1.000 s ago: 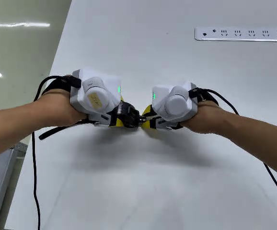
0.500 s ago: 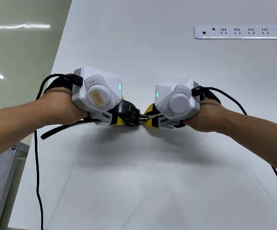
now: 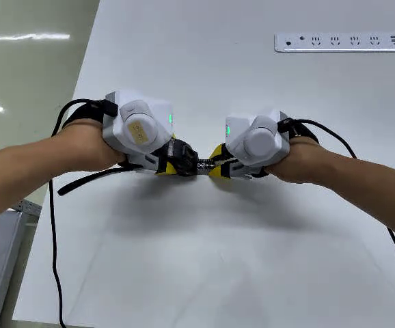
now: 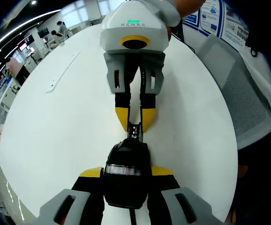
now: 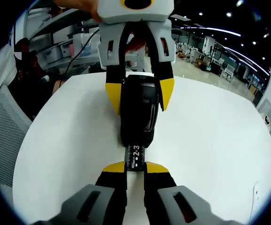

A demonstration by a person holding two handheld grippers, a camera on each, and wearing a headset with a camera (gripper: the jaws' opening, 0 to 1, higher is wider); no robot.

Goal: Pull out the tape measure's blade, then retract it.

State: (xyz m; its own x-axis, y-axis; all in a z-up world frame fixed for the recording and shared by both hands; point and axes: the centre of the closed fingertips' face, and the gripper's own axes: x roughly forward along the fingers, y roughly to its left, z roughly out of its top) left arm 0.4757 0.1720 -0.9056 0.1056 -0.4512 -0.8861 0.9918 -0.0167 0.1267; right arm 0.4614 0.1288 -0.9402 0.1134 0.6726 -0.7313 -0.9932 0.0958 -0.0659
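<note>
Left gripper clamped the tape measure case between its jaws. Right gripper pinched the blade tip at its fingertips, with only a short bit out. Pull probably needed to run straight along the blade, with the case steady and the pinch firm.

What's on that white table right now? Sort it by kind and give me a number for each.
Hand-held gripper: 2 (left, right)
Tape measure: 1
Power strip: 1
Total: 4
</note>
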